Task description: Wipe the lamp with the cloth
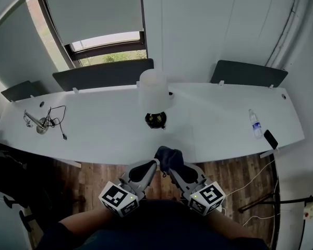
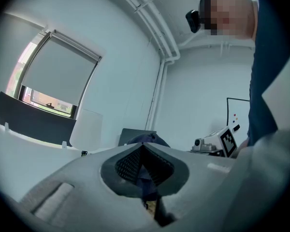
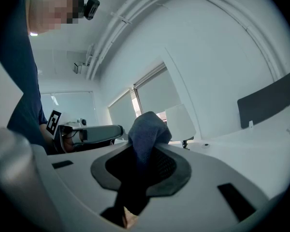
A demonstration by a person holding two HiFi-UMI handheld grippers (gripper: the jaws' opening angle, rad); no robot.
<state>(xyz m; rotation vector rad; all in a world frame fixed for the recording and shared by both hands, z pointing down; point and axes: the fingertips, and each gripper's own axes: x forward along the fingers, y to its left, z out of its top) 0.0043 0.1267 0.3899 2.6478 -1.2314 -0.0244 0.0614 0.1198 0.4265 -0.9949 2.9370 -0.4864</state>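
The lamp (image 1: 153,90), with a white shade and a dark round base, stands at the middle of the white table (image 1: 104,134). My right gripper (image 1: 172,170) is shut on a dark blue cloth (image 1: 168,156), which bunches up above its jaws just off the table's near edge. In the right gripper view the cloth (image 3: 146,129) sticks up between the pads, with the lamp (image 3: 180,122) beyond. My left gripper (image 1: 154,164) is beside it, jaws shut, its tip close to the cloth. The left gripper view shows the cloth (image 2: 146,138) just past the tip and the lamp (image 2: 86,128) to the left.
A water bottle (image 1: 255,123) and a dark phone (image 1: 271,139) lie at the table's right end. A metal object with a black cable (image 1: 41,125) lies at the left end. Dark chair backs (image 1: 103,74) stand behind the table. Wood floor is below me.
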